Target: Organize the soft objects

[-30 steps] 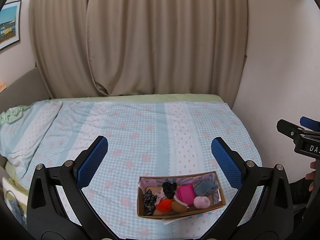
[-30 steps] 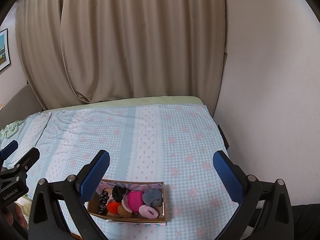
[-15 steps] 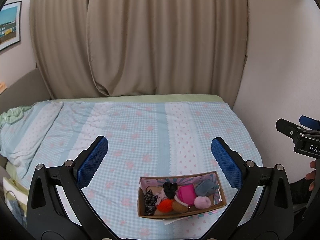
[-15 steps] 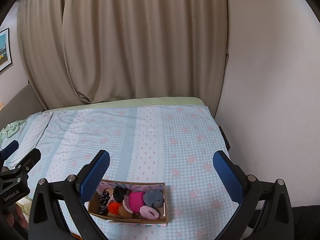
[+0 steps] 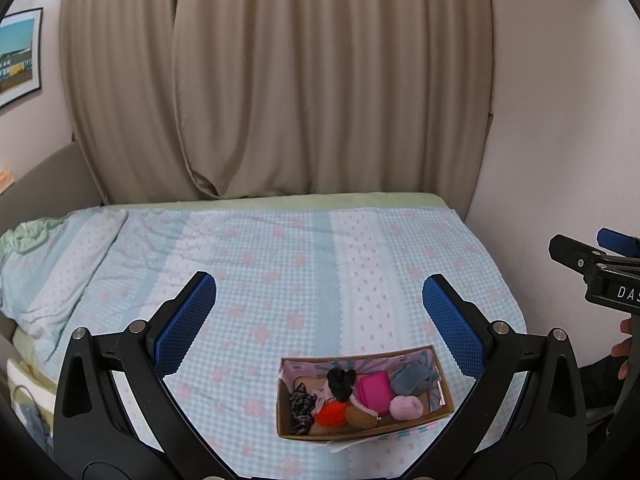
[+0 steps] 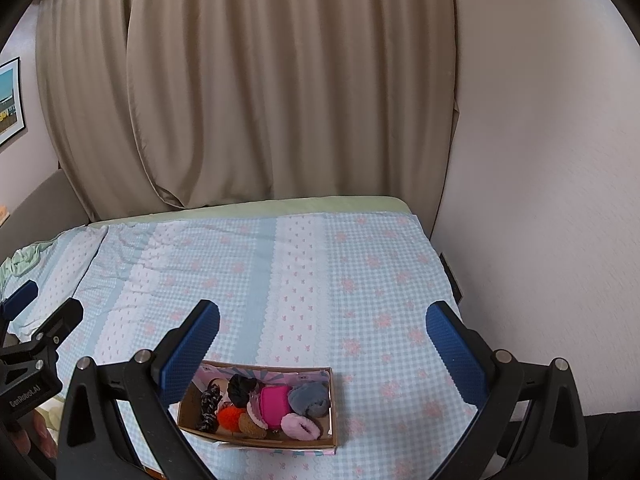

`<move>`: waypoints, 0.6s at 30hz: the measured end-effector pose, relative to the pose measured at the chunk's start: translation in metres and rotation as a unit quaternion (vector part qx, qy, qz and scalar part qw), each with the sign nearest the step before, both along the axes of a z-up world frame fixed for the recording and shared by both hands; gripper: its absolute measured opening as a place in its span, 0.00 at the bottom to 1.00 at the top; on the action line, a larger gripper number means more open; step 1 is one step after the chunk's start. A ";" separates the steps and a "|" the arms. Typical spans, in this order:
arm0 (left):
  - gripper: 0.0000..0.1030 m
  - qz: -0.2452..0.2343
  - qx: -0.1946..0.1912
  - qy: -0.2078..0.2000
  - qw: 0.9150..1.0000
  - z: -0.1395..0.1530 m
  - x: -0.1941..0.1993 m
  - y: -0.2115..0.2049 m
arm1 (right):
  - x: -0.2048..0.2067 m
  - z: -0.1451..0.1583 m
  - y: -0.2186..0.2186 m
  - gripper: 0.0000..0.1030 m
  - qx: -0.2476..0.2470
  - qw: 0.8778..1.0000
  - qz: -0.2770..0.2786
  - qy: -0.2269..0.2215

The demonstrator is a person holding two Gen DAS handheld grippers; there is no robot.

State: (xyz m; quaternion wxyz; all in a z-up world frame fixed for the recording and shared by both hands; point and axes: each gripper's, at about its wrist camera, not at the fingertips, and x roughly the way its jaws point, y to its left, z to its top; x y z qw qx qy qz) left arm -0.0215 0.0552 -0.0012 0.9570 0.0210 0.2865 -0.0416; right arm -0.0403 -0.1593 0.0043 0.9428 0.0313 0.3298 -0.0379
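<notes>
Left wrist view shows the box (image 5: 362, 394) on the bed (image 5: 280, 272), low and a little toward 5 o'clock, between the fingers of the left hand-held gripper (image 5: 318, 322), whose jaws stand wide apart with nothing in them. Right wrist view puts the same box toward 7 o'clock, partly behind the left finger of the right hand-held gripper (image 6: 320, 344), also spread wide and empty. Both hover well above the box.

All the soft items in sight lie inside the box: a black scrunchie (image 5: 341, 378), a magenta roll (image 5: 375, 387), a grey cloth (image 5: 412, 372), a pale pink puff (image 5: 406, 407), an orange pompom (image 5: 332, 414), a brown puff (image 5: 360, 416) and a dark patterned band (image 5: 300, 404). None lies loose on the bed. That fits either items gathered in already, or a full box waiting to be sorted out; the pictures do not settle which.

Whichever it is, any grasp here should come straight down onto one item's top, jaws narrowed enough to clear its neighbours, since the pieces touch and overlap. The cardboard is light and the bedding soft, so steadying a wall with the other gripper would likely keep it from tipping or sliding.
</notes>
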 end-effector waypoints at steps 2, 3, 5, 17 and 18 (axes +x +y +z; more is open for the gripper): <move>1.00 0.000 0.002 -0.001 1.000 0.001 0.000 0.000 | 0.001 0.000 0.000 1.00 0.000 1.000 0.001 -0.001; 1.00 0.000 0.002 -0.001 1.000 0.001 0.000 0.000 | 0.001 0.001 0.001 1.00 0.000 1.000 0.001 -0.002; 1.00 0.000 0.002 -0.004 1.000 0.002 -0.001 -0.001 | 0.001 0.001 0.001 1.00 0.000 1.000 0.002 -0.002; 1.00 0.016 0.008 -0.007 1.000 0.001 0.001 0.001 | 0.002 0.001 0.002 1.00 0.000 1.000 0.002 -0.002; 1.00 0.016 0.008 -0.007 1.000 0.000 0.002 0.001 | 0.002 0.001 0.002 1.00 0.000 1.000 0.002 -0.002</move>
